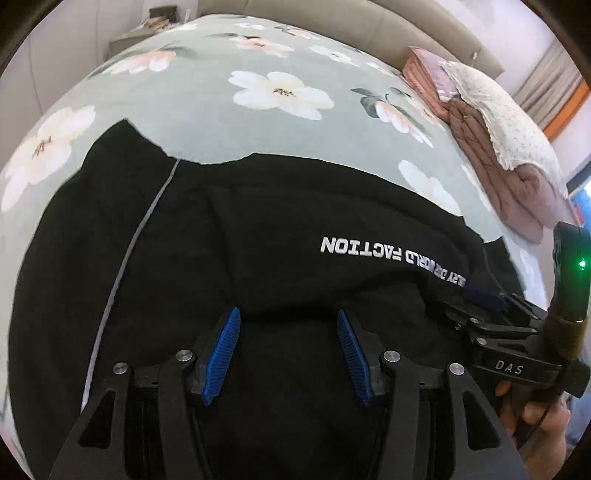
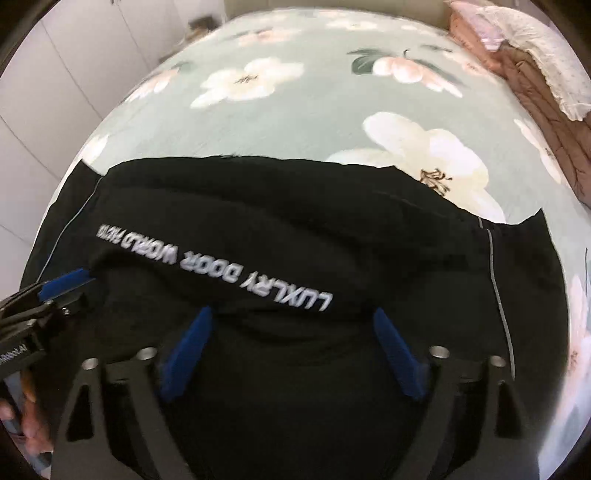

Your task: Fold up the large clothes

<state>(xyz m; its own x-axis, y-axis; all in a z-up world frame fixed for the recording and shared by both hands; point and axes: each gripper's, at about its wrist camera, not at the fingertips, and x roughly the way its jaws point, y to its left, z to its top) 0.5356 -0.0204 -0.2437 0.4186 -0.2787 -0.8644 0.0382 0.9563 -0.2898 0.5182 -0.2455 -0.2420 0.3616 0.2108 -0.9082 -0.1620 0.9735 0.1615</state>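
A large black garment (image 1: 258, 229) with white lettering and a thin grey stripe lies spread on the floral bed sheet (image 1: 207, 110); it also fills the right wrist view (image 2: 295, 221). My left gripper (image 1: 288, 317) is open, its blue pads just above the near part of the cloth. My right gripper (image 2: 291, 317) is open wide over the near fold below the lettering. The right gripper also shows at the right edge of the left wrist view (image 1: 487, 302), and the left gripper at the left edge of the right wrist view (image 2: 62, 284). Neither holds cloth.
A pile of pink quilts with a white dotted cover (image 1: 491, 140) lies along the far right of the bed. A beige headboard (image 1: 369, 26) stands behind. White cupboard doors (image 2: 55, 74) are on the left. A small nightstand (image 1: 147, 29) stands past the far left corner.
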